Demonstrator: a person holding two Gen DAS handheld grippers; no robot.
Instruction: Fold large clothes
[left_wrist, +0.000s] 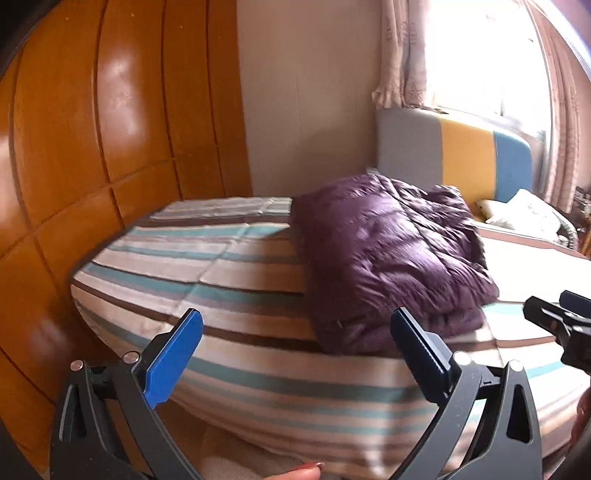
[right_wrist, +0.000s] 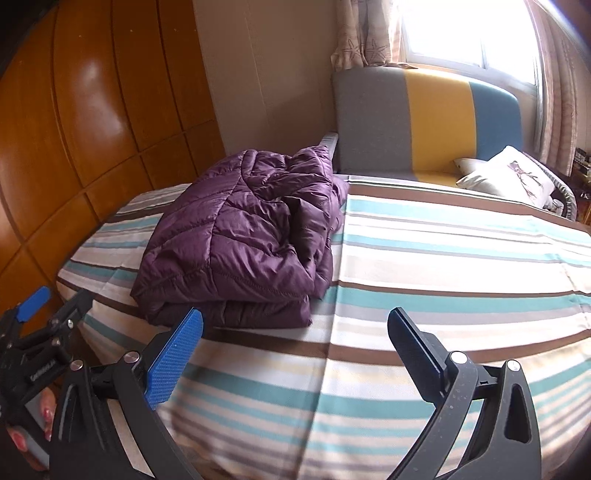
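A purple jacket (right_wrist: 243, 236) lies folded into a thick, squarish bundle on a striped bed (right_wrist: 443, 280), ahead of both tools and touched by neither. The left hand-held gripper (left_wrist: 295, 350) hangs above the near edge of the mattress with its blue-padded jaws spread wide and nothing between them; the bundle sits just beyond and slightly to the right of its fingertips. The right hand-held gripper (right_wrist: 295, 350) is likewise wide open and empty, with the jacket ahead and to its left and bare sheet straight in front.

Judging by the stacked layers and the squared near edge, the folding itself looks finished, and the step in hand appears to be the release. The top layer is puffy and rumpled toward the far side, so the next move, if any, would call for pressing or smoothing that loose flap, or for fetching another garment; none is in sight. A headboard (right_wrist: 424, 122) and pillow (right_wrist: 506, 173) lie far beyond the jaws.
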